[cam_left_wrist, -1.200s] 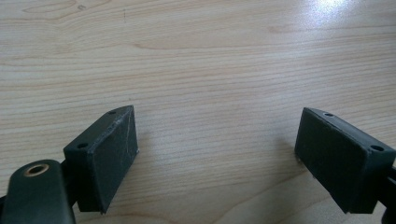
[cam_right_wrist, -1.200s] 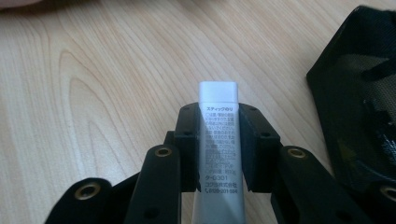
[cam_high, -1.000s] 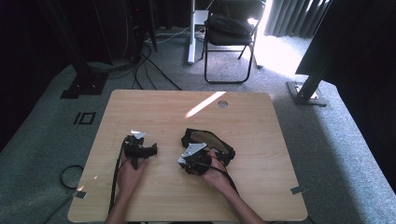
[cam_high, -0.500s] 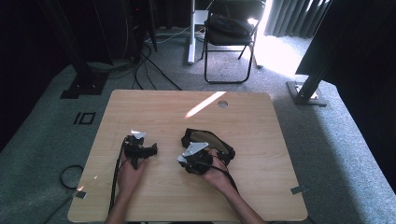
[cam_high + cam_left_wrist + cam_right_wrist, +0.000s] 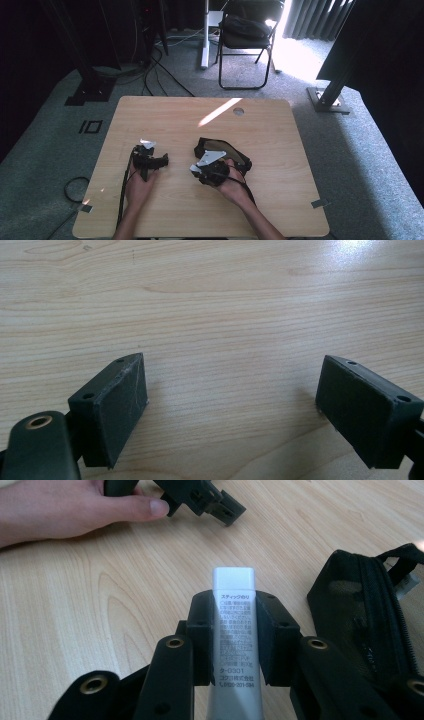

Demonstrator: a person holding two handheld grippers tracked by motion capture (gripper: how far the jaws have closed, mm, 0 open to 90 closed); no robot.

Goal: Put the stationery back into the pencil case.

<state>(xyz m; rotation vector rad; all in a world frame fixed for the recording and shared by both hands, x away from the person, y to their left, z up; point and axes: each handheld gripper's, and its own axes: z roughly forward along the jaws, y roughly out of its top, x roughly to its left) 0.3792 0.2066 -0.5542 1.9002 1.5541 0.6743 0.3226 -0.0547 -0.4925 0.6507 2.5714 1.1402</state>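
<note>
The right gripper (image 5: 234, 635) is clamped on a glue stick (image 5: 233, 645), holding it just above the table (image 5: 280, 130) near the front edge, beside the black pouch (image 5: 370, 615); the left gripper (image 5: 232, 405) rests open and empty nearer the left edge. The stick looks light, stiff and smooth, likely slippery; squeezing its flat sides at mid-length seems best.

Daylight is thrown from the upper right, a bright streak is cast across the table (image 5: 150, 115), and dark surrounds are left underexposed.
</note>
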